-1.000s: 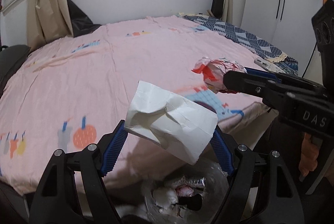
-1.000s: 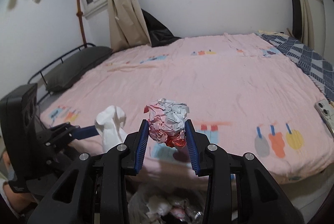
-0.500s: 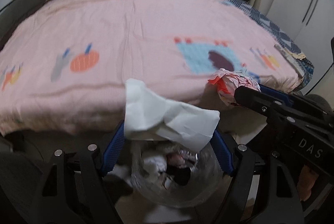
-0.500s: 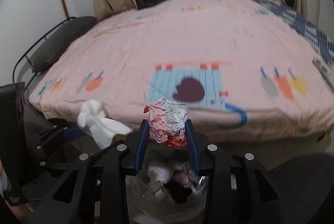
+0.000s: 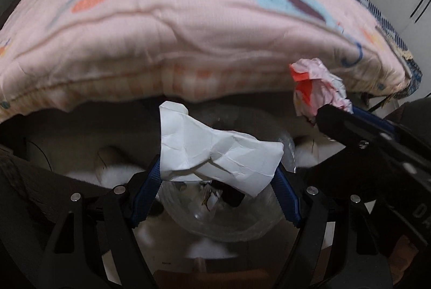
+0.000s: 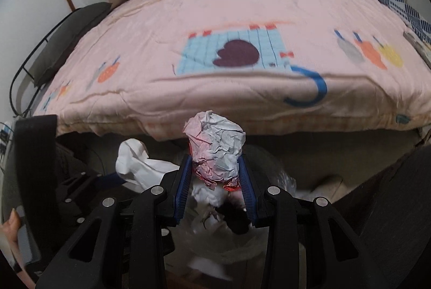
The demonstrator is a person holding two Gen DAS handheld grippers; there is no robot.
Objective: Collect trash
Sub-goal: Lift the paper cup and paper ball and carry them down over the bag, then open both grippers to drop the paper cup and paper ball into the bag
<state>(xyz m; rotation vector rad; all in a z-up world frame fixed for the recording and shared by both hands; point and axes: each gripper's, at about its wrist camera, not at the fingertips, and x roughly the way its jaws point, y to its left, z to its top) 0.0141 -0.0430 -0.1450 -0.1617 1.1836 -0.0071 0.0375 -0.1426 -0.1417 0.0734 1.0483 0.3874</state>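
Two pieces of trash held over a clear plastic-lined bin beside the bed.

The crumpled white paper sheet [image 5: 218,151] spans the left gripper [image 5: 218,182], whose blue-padded jaws stand wide and clamp its two ends. The crumpled red, pink and grey wrapper ball [image 6: 215,154] sits pinched in the narrow jaws of the right gripper [image 6: 215,181]. Both hang above the clear bin [image 5: 242,229] with litter inside, below the edge of the pink patterned bedspread [image 6: 229,20].
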